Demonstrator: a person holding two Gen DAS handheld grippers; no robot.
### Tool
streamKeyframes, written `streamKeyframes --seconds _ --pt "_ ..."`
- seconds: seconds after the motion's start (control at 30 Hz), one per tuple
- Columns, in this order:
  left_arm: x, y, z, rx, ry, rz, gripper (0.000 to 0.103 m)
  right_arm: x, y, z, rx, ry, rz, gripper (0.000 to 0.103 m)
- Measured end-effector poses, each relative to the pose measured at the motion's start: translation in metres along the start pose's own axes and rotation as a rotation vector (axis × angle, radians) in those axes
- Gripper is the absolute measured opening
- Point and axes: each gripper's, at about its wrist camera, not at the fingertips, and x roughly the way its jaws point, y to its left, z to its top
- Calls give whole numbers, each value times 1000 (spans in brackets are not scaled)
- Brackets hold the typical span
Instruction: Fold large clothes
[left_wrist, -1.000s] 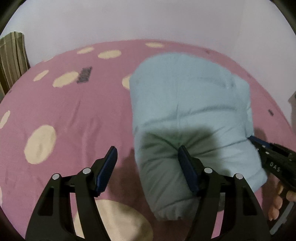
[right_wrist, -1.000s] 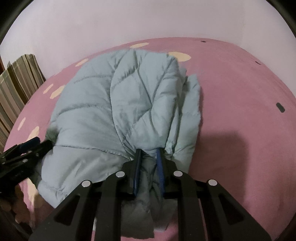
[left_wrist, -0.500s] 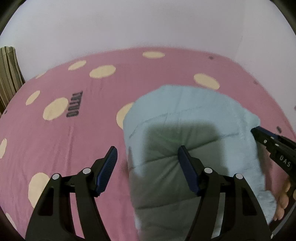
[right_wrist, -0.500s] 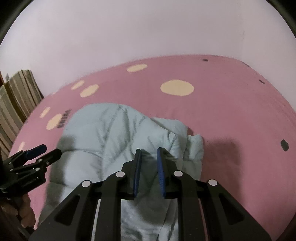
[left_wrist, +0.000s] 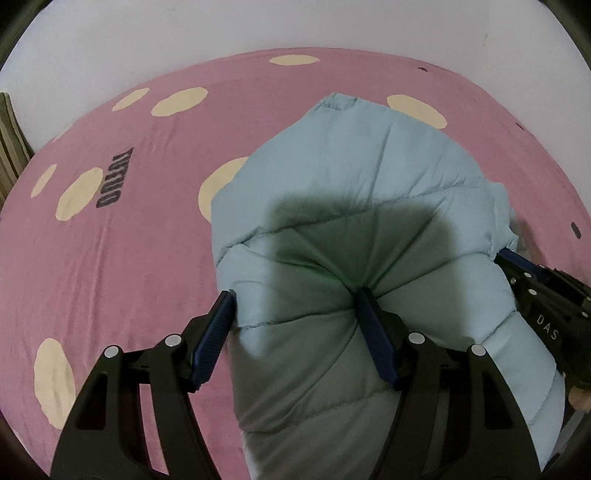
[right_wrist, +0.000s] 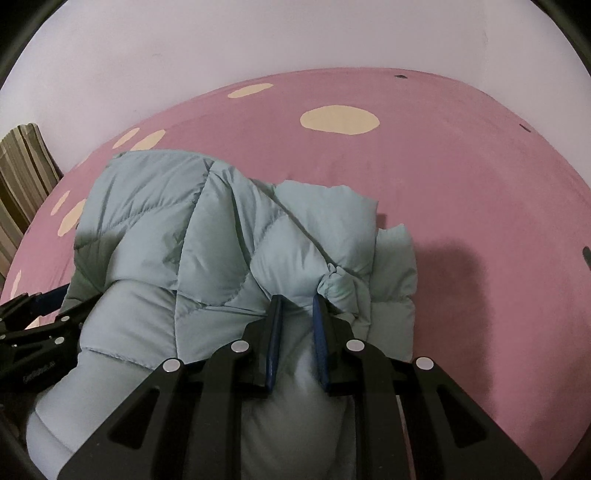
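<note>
- Item: puffer jacket (left_wrist: 354, 184), pale blue, quilted and padded; lies bunched in a thick bundle on the pink bedsheet (left_wrist: 122, 258), its near end lifted between the two grippers.
- Handling, judged: light for its bulk, soft and springy; the fill will likely push folds back open. The smooth shell looks slippery, so a shallow pinch may slide off. Not fragile.
- Where to hold, judged: along stitched seams or at a gathered edge, where layers compress; a bite on one puffed panel would be weaker.
- Left gripper (left_wrist: 295, 325): jaws spread wide over a fat roll of the jacket. The right pad presses into a crease of padding; the left pad sits at the bundle's edge. Reads as a grasp on the thick fold.
- Right gripper (right_wrist: 297, 321): jaws nearly together, clenched on a thin pinch of fabric beside a ruched cuff-like gather (right_wrist: 338, 284).
- Surroundings: cream spots on the sheet, plain wall (right_wrist: 258, 37) behind, striped fabric (right_wrist: 22, 166) at the left edge.
</note>
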Motion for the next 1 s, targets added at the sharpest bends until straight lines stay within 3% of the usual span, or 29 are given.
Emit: streamKeyframes --seconds 0.67,0.77,0.83,0.9,1.0 --pt "-4 -1 -5 -8 -46 7 72 -9 4 -4 -6 -57 -21 19" --pt "-12 2 -6 -30 -58 8 78 -19 5 -5 -4 -67 -25 28" --pt "-18 5 -9 -39 -66 5 80 -27 5 -5 10 -74 -25 50" --pt "-25 7 -12 -51 -78 4 81 -37 5 -6 21 -90 -49 61" --pt "-35 8 -18 -59 -93 9 82 -48 5 -11 27 -92 -47 62"
